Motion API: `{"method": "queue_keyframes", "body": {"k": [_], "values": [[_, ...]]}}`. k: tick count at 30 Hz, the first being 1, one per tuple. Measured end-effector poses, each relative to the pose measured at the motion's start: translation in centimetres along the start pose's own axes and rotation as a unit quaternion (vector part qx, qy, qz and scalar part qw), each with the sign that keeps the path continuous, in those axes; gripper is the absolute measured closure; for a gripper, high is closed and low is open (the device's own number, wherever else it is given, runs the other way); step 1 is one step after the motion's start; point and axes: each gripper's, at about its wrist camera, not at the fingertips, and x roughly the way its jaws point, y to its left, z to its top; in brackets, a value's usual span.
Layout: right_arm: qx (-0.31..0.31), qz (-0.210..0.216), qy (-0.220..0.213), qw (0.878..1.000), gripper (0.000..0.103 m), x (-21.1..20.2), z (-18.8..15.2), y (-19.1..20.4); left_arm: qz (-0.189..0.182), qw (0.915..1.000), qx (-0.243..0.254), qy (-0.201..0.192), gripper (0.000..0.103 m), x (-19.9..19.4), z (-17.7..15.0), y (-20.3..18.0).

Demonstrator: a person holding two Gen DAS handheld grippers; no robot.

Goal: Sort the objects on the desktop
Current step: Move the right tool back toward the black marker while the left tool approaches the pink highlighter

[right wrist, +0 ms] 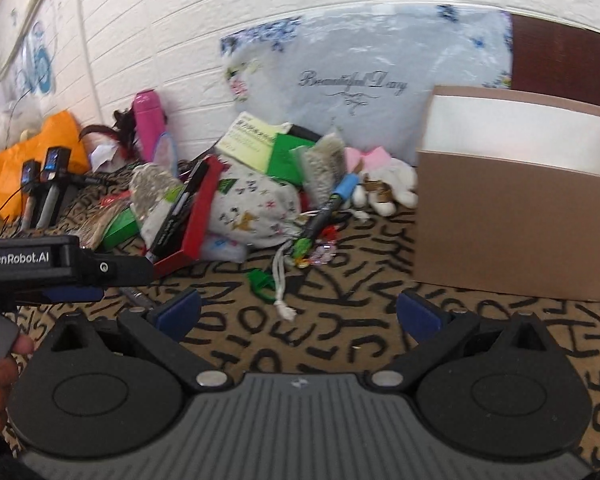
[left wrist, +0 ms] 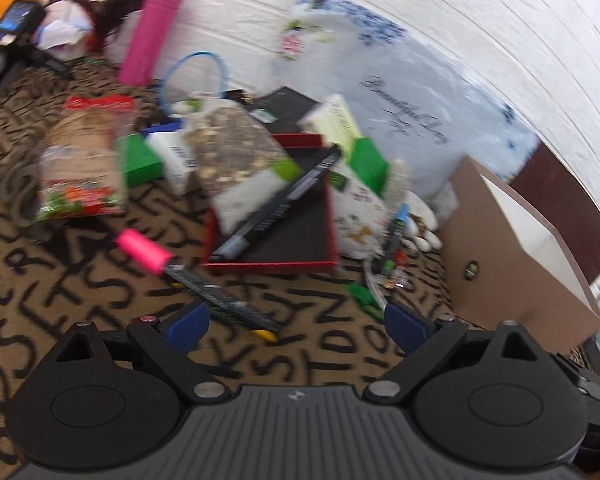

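Note:
A heap of desk items lies on a tan cloth with black letters. In the left wrist view a pink-capped black pen (left wrist: 196, 276) lies just ahead of my left gripper (left wrist: 296, 322), which is open and holds nothing. Beyond it a red tray (left wrist: 272, 266) carries a black marker (left wrist: 278, 208) and a grain pouch (left wrist: 244, 160). A snack packet (left wrist: 80, 160) sits to the left. My right gripper (right wrist: 298, 314) is open and empty above the cloth. Ahead of it lie a green clip (right wrist: 262, 280), a printed drawstring bag (right wrist: 256, 210) and a blue-capped marker (right wrist: 330, 204).
A brown cardboard box (right wrist: 512, 220) with a white inside stands open at the right. A pale cushion (right wrist: 360, 92) leans on the white brick wall. A pink bottle (left wrist: 150, 34), an orange bag (right wrist: 40, 152) and a plush toy (right wrist: 384, 184) border the heap. A hand (right wrist: 0, 376) holds the left gripper.

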Motion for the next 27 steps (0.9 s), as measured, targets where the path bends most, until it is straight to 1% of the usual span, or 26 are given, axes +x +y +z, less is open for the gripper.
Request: {"method": "queue_keyframes", "body": {"k": [3,6,7,8,10,12,13,16,19,22,27], "values": [[-0.009,0.008,0.001,1.0,0.002,0.6,0.3,1.1,0.016,0.9995,-0.026,0.0,0.008,0.0,0.3,2.0],[-0.01,0.015,0.002,1.0,0.002,1.4,0.8,2.0,0.02,0.9991,-0.037,-0.001,0.009,0.5,0.6,3.0],[-0.012,0.016,0.002,1.0,0.002,1.7,1.0,2.3,0.022,0.999,-0.038,-0.001,0.01,0.7,0.7,3.2],[-0.014,0.017,0.001,1.0,0.002,1.9,1.2,2.7,0.024,0.9989,-0.039,-0.001,0.013,0.9,0.9,3.4],[-0.021,0.018,-0.005,1.0,0.003,2.4,1.7,3.5,0.027,0.9986,-0.045,0.002,0.015,1.4,1.1,4.0],[-0.03,0.022,-0.01,0.999,0.01,2.9,2.3,4.3,0.03,0.9979,-0.057,0.004,0.017,1.9,1.4,4.6],[-0.034,0.024,-0.011,0.999,0.016,3.2,2.6,4.6,0.029,0.9976,-0.063,0.003,0.019,2.1,1.5,4.9],[-0.042,0.026,-0.012,0.999,0.018,4.3,3.4,5.5,0.029,0.9967,-0.075,0.002,0.021,2.6,1.9,5.8],[-0.051,0.029,-0.01,0.998,0.024,5.6,3.9,6.5,0.03,0.9963,-0.08,0.002,0.025,3.1,2.1,6.4],[-0.057,0.033,-0.009,0.998,0.03,6.8,4.4,7.4,0.027,0.9965,-0.079,-0.003,0.026,3.4,2.3,6.7],[-0.071,0.036,-0.002,0.997,0.032,8.9,5.1,8.7,0.022,0.9968,-0.076,-0.006,0.029,3.9,2.7,7.1]]}}
